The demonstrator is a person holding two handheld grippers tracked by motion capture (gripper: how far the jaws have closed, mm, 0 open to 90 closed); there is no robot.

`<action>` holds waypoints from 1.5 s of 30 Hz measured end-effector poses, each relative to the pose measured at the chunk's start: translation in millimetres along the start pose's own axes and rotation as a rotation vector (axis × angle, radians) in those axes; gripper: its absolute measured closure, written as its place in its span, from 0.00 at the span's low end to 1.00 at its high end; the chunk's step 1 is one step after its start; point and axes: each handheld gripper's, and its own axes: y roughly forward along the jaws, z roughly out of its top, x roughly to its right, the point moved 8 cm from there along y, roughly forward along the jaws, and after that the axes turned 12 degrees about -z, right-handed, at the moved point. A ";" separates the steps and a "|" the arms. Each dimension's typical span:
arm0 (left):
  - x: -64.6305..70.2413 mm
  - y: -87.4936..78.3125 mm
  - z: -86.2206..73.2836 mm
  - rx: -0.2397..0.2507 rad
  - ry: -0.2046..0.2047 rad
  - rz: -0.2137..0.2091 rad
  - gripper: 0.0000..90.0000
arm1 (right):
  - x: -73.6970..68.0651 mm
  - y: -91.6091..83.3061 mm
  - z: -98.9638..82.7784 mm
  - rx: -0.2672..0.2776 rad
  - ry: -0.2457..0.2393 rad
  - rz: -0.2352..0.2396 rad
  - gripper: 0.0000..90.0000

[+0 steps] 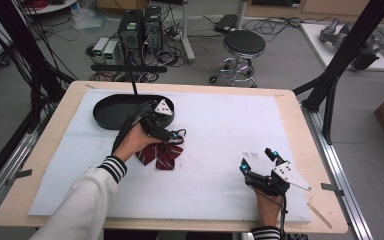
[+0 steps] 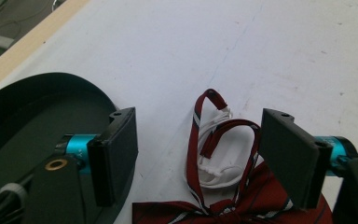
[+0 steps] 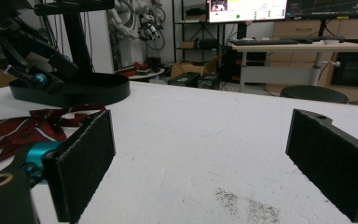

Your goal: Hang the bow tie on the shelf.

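A dark red striped bow tie [image 1: 160,154] lies on the white mat left of centre; its red strap and white elastic loop [image 2: 216,140] curl out from it. My left gripper [image 1: 176,134] hovers over it, open, the strap loop lying between its jaws [image 2: 198,156]. A black oval tray [image 1: 111,111] sits just behind, its rim [image 2: 37,93] to the left of my left jaw. My right gripper [image 1: 257,160] rests low near the front right, open with nothing between its pads [image 3: 200,168]. It sees the bow tie [image 3: 14,130] and the tray [image 3: 74,91] off to its left.
The white mat [image 1: 220,125] covers most of the wooden table [image 1: 300,130]. A dark smudge [image 3: 247,205] marks the mat ahead of my right gripper. Black frame posts [image 1: 340,55] stand at the table's right; a stool [image 1: 244,45] and computers are on the floor behind.
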 end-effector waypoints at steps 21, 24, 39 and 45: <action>-1.6 19.6 -2.7 -0.171 -0.041 -0.010 0.58 | 0.8 -0.2 0.5 0.009 0.006 -0.001 0.08; -2.2 22.0 -5.0 -0.199 -0.045 -0.003 0.61 | 0.8 -0.1 0.6 0.009 0.008 -0.001 0.08; -4.5 33.1 -13.6 -0.285 -0.063 0.023 0.71 | 1.0 -0.3 0.4 0.007 0.010 -0.001 0.08; -4.1 35.0 -15.5 -0.316 -0.056 0.033 0.83 | 1.0 -0.4 0.3 0.007 0.009 -0.001 0.08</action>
